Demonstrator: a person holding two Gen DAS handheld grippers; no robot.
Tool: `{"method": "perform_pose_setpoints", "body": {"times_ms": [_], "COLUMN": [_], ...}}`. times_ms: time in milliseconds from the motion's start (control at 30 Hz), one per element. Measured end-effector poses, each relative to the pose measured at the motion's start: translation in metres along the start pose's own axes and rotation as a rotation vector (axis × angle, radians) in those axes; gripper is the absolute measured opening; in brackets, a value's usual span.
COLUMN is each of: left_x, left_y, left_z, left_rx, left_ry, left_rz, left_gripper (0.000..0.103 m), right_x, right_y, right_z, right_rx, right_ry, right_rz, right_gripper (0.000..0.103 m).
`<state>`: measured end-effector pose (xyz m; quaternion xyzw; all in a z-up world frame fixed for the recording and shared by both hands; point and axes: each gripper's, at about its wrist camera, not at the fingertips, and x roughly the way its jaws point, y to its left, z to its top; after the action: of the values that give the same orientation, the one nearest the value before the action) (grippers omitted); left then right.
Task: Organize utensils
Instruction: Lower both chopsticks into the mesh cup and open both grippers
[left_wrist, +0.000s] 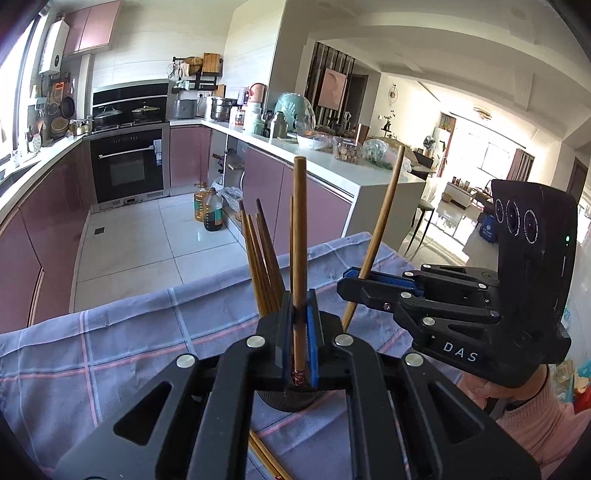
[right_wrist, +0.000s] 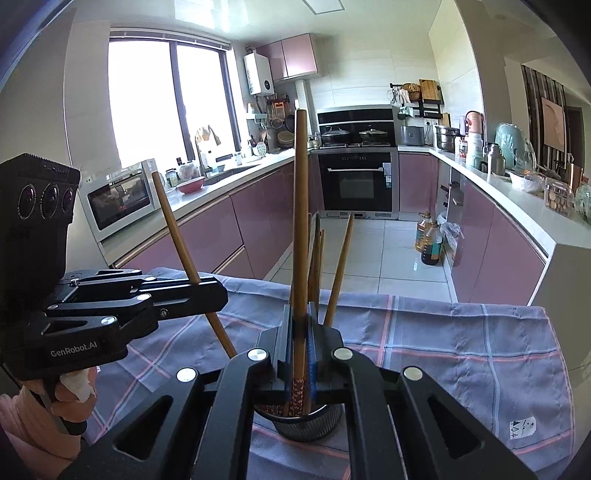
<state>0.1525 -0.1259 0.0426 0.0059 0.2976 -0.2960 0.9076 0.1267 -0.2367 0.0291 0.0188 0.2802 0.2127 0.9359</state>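
A dark ribbed holder cup (right_wrist: 308, 424) stands on the checked cloth and holds several wooden chopsticks (right_wrist: 338, 273). It also shows in the left wrist view (left_wrist: 291, 400) with several chopsticks (left_wrist: 260, 266) in it. My left gripper (left_wrist: 300, 321) is shut on an upright chopstick (left_wrist: 299, 236) over the cup. My right gripper (right_wrist: 301, 332) is shut on another upright chopstick (right_wrist: 300, 206) over the cup. The right gripper (left_wrist: 354, 282) appears in the left wrist view with its tilted chopstick (left_wrist: 382, 218). The left gripper (right_wrist: 218, 295) appears in the right wrist view with its chopstick (right_wrist: 177, 232).
A blue-grey checked cloth (right_wrist: 461, 350) covers the table. One more chopstick (left_wrist: 264, 459) lies on the cloth (left_wrist: 129, 339) near me. Beyond the table edge are the tiled kitchen floor, pink cabinets, an oven (right_wrist: 356, 181) and oil bottles (right_wrist: 430, 240).
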Motion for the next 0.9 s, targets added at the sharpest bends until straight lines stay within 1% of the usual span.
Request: {"method": "perform_pose_setpoints", "body": {"times_ms": [267,400,567,733,867,900], "left_x": [0.029,0.04,0.051,0.057,0.063,0.063], "left_y": [0.0,0.005,0.014,0.021,0.02,0.021], "left_z": [-0.012,-0.006,-0.003,-0.003,-0.008,-0.009], "left_rx": [0.014,0.015,-0.005,-0.019,-0.004,-0.008], "left_ry": [0.075,0.09,0.11,0.12,0.128,0.13], "left_rz": [0.019,0.024,0.035,0.028,0.045,0.046], "left_gripper": [0.007,0.007,0.008,0.008,0.012,0.016], "right_x": [0.023,0.034,0.04,0.044,0.046,0.047], "right_y": [-0.002,-0.005,-0.007,-0.009,-0.014,-0.015], "right_z": [-0.007,-0.009,-0.008,-0.007,-0.007,-0.007], "right_rx": [0.006,0.018,0.037,0.047,0.069,0.074], "right_ry": [0.097,0.123,0.128,0.128,0.123,0.123], "right_rz": [0.002,-0.003,-0.005,-0.007,-0.001,0.003], "right_gripper": [0.006,0.006,0.006,0.007,0.007,0.007]}}
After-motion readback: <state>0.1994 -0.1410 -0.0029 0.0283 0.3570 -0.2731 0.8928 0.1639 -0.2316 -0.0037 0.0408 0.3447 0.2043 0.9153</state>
